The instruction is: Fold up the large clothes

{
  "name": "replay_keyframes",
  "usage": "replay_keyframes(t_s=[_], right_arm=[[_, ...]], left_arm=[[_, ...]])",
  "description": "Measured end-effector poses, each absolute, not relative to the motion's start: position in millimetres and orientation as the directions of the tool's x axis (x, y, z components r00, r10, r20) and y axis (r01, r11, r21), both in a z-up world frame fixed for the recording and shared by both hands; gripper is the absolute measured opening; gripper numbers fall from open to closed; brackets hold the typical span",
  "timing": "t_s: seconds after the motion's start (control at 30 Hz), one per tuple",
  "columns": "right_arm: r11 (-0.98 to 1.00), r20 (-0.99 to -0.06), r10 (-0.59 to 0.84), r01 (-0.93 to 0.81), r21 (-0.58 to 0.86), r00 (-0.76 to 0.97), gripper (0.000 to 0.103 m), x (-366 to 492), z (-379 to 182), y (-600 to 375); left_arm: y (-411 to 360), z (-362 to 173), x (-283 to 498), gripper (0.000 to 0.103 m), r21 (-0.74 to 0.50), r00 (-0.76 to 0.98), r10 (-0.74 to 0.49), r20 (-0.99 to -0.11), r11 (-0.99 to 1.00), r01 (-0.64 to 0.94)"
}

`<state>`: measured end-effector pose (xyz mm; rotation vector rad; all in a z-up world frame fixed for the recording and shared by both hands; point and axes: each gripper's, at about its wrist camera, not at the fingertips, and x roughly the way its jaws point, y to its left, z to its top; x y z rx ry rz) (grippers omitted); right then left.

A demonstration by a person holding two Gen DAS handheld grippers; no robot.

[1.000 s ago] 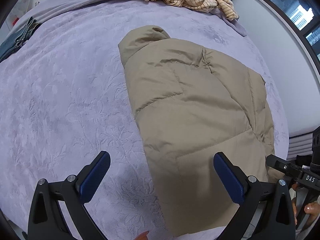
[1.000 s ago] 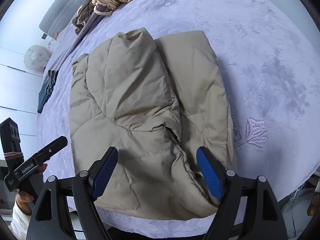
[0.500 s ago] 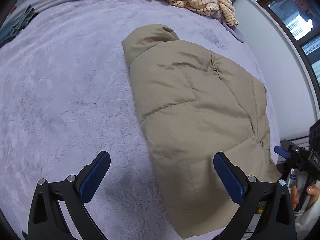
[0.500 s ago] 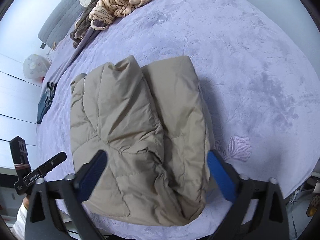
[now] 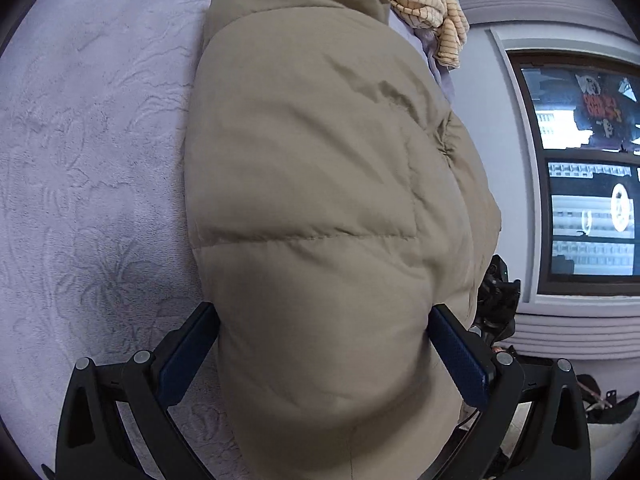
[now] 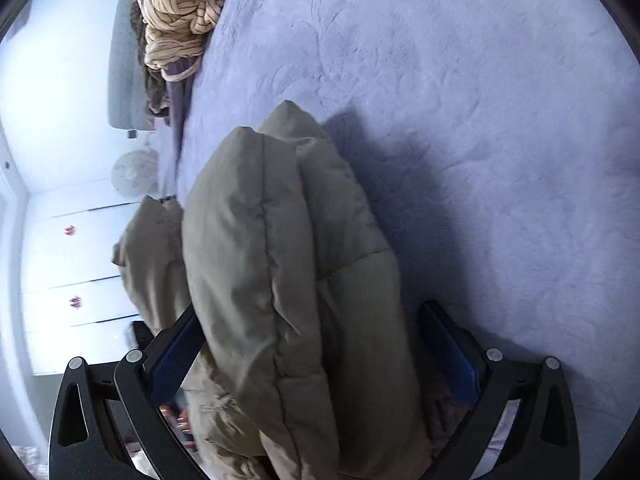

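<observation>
A folded tan puffer jacket [image 5: 312, 184] lies on the lavender bed cover [image 5: 80, 160]. In the left wrist view its near end bulges between the blue pads of my left gripper [image 5: 324, 352], whose jaws stand wide. In the right wrist view the jacket [image 6: 288, 300] stands up on edge, its thick folded layers filling the space between the wide-set blue pads of my right gripper [image 6: 316, 360]. The jacket's near end is hidden below both views. I cannot tell how firmly either pair of pads presses the fabric.
A heap of striped beige clothes [image 5: 424, 4] lies at the far end of the bed, also in the right wrist view [image 6: 180, 12]. A window [image 5: 588, 168] and wall are at the bed's right side. White cabinet doors [image 6: 72, 280] stand to the left.
Both grippers have dropped and moved in on the jacket's near end. The jacket now fills the space between both pairs of pads and is tipped up on edge in the right wrist view.
</observation>
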<state>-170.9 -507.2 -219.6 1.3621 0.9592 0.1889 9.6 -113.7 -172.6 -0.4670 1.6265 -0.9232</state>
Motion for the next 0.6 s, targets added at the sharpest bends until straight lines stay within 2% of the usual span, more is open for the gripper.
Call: replay_keyframes(t_s=[0.07,0.1,0.17,0.23,0.33,0.5,0.6], right_arm=[[0.228,-0.377,0.675,0.307,0.924,0.634,0.103,-161.3,-207.9,-503.2],[0.266,-0.378,0.696,0.269,0.926,0.611,0.103,-154.1,-198.3,-499.2],[0.375,-0.438,0.724,0.228,0.898,0.533,0.103,-139.4,-185.5,-488.6],[0.509,-0.548,0.723,0.212,0.834,0.42,0.103,-120.4,-182.8,-475.1],[0.605,-0.657,0.698,0.257,0.754,0.284,0.103,-95.8,-203.4,-466.6],[0.55,-0.633,0.719,0.322,0.771,0.288,0.103,-87.6,-230.7,-475.7],[0.52,-0.628,0.715,0.367,0.771,0.307,0.103,-83.9,-233.3,-478.3]], left_arm=[[-113.8,-177.3,11.5,0.103,-0.781,-0.275,-0.733,-0.622,0.606,0.151],[-114.5,-178.7,11.8,0.103,-0.78,-0.275,-0.732,-0.623,0.608,0.148],[-117.0,-180.9,12.1,0.103,-0.774,-0.273,-0.727,-0.63,0.616,0.148],[-120.7,-184.0,11.8,0.103,-0.767,-0.272,-0.72,-0.638,0.623,0.152],[-128.7,-189.8,13.6,0.103,-0.772,-0.273,-0.724,-0.634,0.615,0.161],[-142.8,-216.1,18.0,0.103,-0.826,-0.31,-0.774,-0.551,0.56,0.07],[-155.9,-206.5,16.5,0.101,-0.813,-0.293,-0.761,-0.58,0.565,0.141]])
